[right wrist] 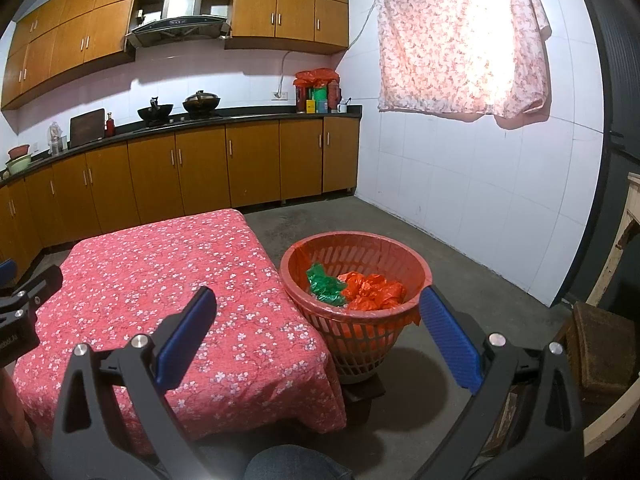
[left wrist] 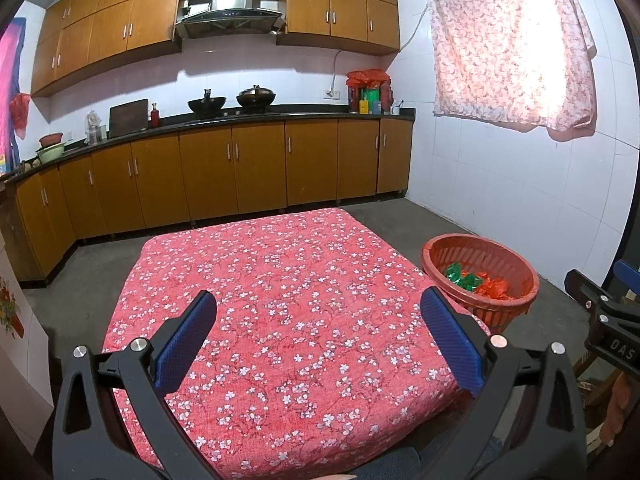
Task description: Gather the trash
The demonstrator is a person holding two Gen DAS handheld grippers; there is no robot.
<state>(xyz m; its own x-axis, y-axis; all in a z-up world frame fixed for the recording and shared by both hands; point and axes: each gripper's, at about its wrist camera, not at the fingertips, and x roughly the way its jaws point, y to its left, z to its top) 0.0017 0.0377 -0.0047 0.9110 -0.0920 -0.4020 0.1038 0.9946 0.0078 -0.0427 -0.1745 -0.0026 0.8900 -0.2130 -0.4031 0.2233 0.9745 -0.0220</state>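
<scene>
A red plastic basket (right wrist: 416, 280) stands on the floor right of the table; it also shows in the left wrist view (left wrist: 524, 280). Inside lie crumpled green wrappers (right wrist: 325, 288) (left wrist: 460, 278) and orange-red wrappers (right wrist: 372, 290) (left wrist: 494, 288). The table (left wrist: 280, 300) (right wrist: 160, 280) wears a red cloth with white flowers and bears nothing. My left gripper (left wrist: 318, 312) is open and empty above the table's near part. My right gripper (right wrist: 318, 308) is open and empty, held near the table's right edge, with the basket just beyond its right finger.
Wooden kitchen cabinets (left wrist: 240, 168) and a counter with woks (left wrist: 208, 104) line the far wall. A floral curtain (left wrist: 508, 44) hangs on the white tiled right wall. Grey concrete floor (right wrist: 460, 260) surrounds the table. A wooden stool (right wrist: 600, 344) stands at far right.
</scene>
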